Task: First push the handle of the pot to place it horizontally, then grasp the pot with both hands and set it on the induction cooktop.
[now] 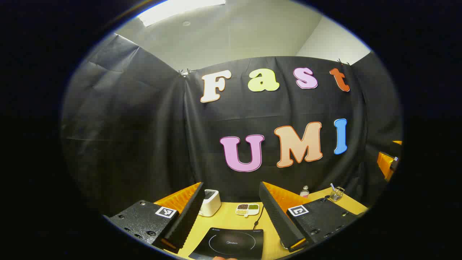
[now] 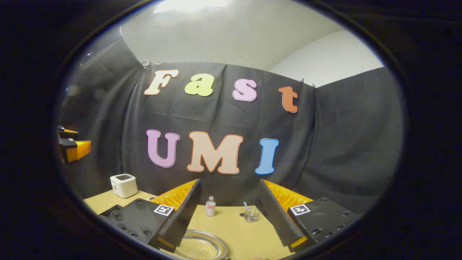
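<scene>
Hovering above the yellow table [image 1: 231,218], both grippers gape wide, holding nothing.
Left gripper [image 1: 231,216] overlooks the induction cooktop [image 1: 231,243] at 6 o'clock; right gripper [image 2: 227,216] has the pot [image 2: 200,247] at 6, a bottle [image 2: 210,206] beyond.

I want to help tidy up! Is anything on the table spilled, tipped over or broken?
Nothing stands out. The cooktop lies flat, and the white toaster, the small bottle and the glass cup all stand upright on the yellow table. No spill shows.
</scene>
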Action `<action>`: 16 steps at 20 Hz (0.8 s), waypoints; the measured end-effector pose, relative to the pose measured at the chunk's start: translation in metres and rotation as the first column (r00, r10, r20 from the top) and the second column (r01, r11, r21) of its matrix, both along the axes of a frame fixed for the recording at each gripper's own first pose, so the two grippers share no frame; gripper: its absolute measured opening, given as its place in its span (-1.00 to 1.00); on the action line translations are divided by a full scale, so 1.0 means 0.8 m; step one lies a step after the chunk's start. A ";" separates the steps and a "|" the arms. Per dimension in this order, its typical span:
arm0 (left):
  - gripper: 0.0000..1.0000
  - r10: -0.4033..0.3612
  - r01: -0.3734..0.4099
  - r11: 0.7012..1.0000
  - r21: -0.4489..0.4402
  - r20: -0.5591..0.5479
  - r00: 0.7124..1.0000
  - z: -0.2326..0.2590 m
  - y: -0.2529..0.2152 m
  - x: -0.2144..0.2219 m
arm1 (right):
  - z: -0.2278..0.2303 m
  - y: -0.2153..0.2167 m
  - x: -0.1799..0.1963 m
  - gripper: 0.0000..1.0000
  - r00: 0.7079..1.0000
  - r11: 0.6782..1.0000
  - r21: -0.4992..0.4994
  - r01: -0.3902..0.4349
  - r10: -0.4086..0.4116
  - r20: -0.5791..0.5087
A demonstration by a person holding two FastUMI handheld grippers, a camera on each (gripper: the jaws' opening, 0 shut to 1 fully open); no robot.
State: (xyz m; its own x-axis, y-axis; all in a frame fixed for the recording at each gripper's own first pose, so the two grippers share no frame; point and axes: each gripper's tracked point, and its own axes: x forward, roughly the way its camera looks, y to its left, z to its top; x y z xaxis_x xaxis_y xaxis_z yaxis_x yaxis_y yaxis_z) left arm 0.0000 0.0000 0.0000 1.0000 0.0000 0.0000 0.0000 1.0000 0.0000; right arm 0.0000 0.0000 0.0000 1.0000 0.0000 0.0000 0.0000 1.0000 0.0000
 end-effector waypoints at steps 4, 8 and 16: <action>0.92 0.011 -0.011 1.000 -0.002 0.022 1.000 0.007 0.004 -0.001 | -0.003 -0.001 0.004 0.99 1.000 1.000 0.012 -0.004 0.004 -0.005; 0.96 0.015 -0.016 1.000 0.012 0.026 1.000 0.006 0.005 -0.003 | -0.008 0.001 0.007 0.97 1.000 1.000 0.016 -0.010 0.010 -0.010; 0.96 0.028 -0.028 1.000 0.011 0.016 0.999 0.004 0.011 0.003 | -0.015 0.002 0.015 0.97 1.000 1.000 0.026 -0.010 0.010 -0.021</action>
